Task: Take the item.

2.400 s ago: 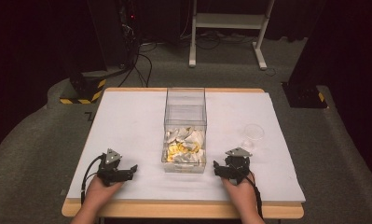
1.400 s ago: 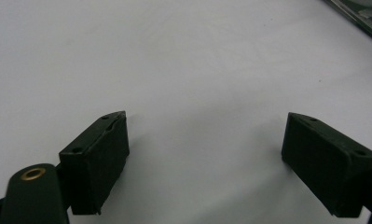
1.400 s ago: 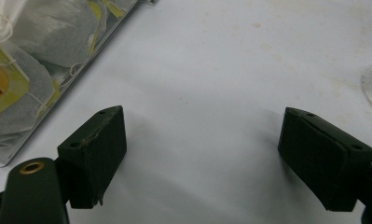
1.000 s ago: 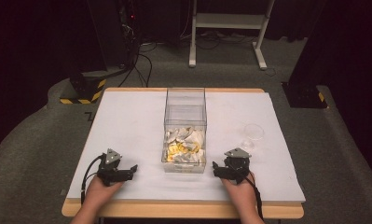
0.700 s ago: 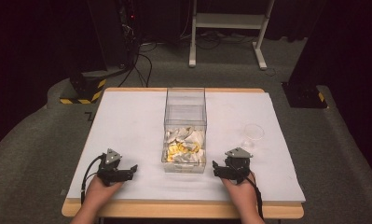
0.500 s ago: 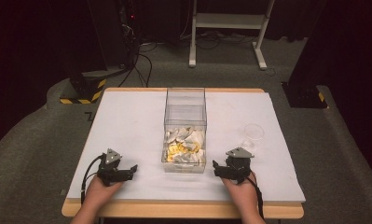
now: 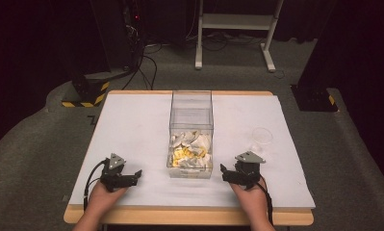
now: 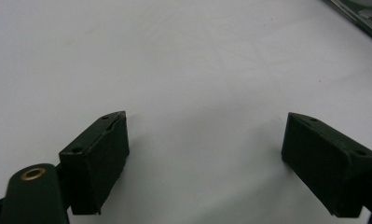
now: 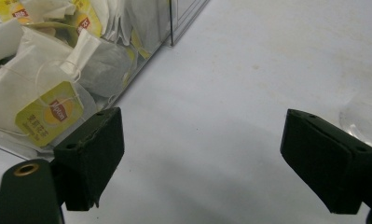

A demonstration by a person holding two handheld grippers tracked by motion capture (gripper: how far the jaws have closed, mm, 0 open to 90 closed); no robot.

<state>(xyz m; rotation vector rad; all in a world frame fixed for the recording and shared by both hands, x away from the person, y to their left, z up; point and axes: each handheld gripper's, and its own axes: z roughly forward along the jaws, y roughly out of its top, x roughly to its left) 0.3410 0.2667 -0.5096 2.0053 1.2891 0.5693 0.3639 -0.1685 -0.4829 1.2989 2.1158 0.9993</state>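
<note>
A white-covered table (image 7: 132, 125) filled the middle of the high view, with dark floor and equipment stands behind it. At its centre stood a tall clear plastic box (image 7: 191, 113), open at the top, its near half heaped with paper-wrapped tea bags (image 7: 190, 151) carrying yellow tags. To the right of the box, a little apart, sat a small clear plastic cup (image 7: 262, 136), upright and apparently empty. The person's hands rested near the front edge of the table, one on each side of the box. The left gripper (image 7: 135, 175) lay on the bare cloth left of the box, jaws spread wide with nothing between them. The right gripper (image 7: 223, 173) sat just right of the box's near corner, jaws likewise wide apart and empty; its own view looked past the box wall at the tea bags (image 9: 48, 79) inside, with the cup's rim (image 9: 363, 114) at the far right. Judging from this, the work had not begun: every tea bag was in the box, the cup held nothing, and the picking and placing all remained
</note>
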